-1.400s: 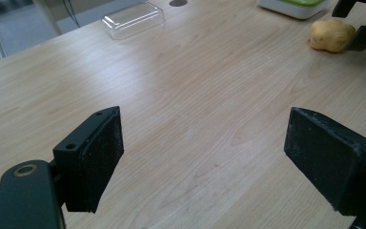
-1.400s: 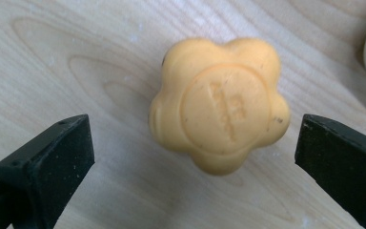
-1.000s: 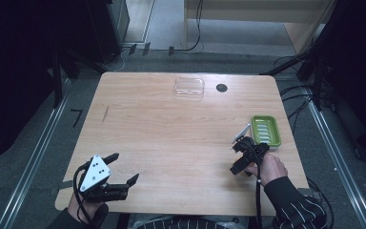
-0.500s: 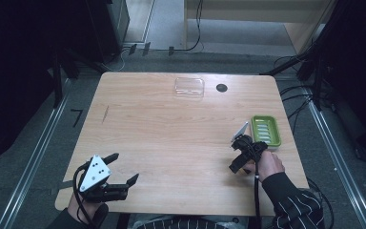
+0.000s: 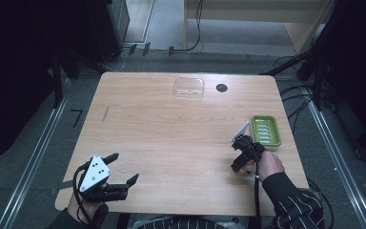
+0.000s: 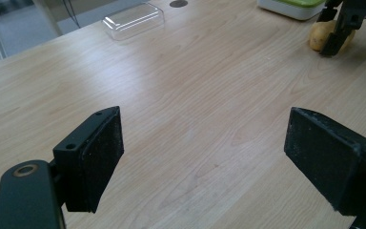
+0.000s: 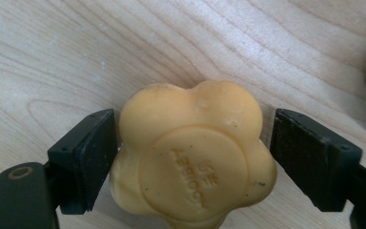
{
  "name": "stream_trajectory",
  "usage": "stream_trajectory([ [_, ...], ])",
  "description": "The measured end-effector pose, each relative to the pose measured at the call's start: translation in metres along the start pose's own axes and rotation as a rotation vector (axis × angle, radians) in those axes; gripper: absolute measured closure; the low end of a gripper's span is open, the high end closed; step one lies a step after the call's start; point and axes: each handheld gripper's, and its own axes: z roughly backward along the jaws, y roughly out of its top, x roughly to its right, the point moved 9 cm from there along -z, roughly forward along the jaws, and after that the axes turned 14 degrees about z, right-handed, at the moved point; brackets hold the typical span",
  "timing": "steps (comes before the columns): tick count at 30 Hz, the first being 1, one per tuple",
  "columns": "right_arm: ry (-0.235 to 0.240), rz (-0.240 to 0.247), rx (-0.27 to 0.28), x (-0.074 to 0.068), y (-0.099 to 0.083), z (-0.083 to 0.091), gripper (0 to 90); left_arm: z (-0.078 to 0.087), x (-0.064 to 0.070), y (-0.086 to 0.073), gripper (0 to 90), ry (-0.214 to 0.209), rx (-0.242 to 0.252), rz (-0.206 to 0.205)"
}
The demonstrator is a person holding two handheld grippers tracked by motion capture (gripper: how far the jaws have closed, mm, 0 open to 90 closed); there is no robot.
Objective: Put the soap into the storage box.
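Right gripper view showed my right gripper straddling the flower-shaped yellow soap near the bench's right edge, beside the green soap dish; jaws not yet closed. I judged centring best before squeezing. Left gripper idled wide.

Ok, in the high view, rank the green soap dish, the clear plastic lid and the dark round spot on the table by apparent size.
1. Green soap dish and clear plastic lid: these look about alike; the lid lies farther from the camera, so I won't rank them.
2. Dark round spot: plainly smallest.
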Motion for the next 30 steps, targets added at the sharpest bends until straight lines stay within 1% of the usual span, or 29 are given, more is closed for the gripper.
stream_trajectory([
  [2, -0.004, -0.005, 0.006, 0.0013, 0.0003, -0.0002, 19.0, -0.0001, -0.0001, 0.0000, 13.6, 0.000, 0.000, 0.002],
  [6, 0.017, -0.008, -0.001, 0.0003, -0.0007, -0.0013, 21.4, -0.0001, 0.0000, 0.0000, 13.6, 0.000, 0.000, 0.000],
  [9, 0.025, -0.009, -0.011, 0.0003, -0.0029, -0.0024, 19.6, 0.0001, 0.0000, 0.0002, 13.6, 0.000, 0.002, 0.001],
  [12, 0.031, -0.016, -0.033, 0.0013, -0.0061, -0.0028, 17.3, 0.0000, -0.0001, 0.0002, 13.6, -0.001, 0.002, 0.002],
  [15, 0.032, -0.007, -0.033, 0.0020, -0.0070, -0.0024, 19.2, 0.0000, 0.0000, 0.0000, 13.6, -0.001, 0.001, 0.002],
  [18, 0.029, -0.008, -0.024, -0.0007, -0.0056, -0.0002, 25.8, -0.0001, -0.0001, 0.0002, 13.6, -0.001, 0.003, 0.002],
  [24, 0.028, -0.019, -0.021, -0.0006, -0.0059, -0.0003, 26.5, -0.0001, 0.0000, 0.0001, 13.6, 0.000, 0.002, 0.002],
  [30, 0.030, -0.003, -0.014, 0.0000, -0.0062, -0.0001, 26.7, 0.0000, 0.0000, 0.0000, 13.6, -0.002, 0.000, 0.002],
])
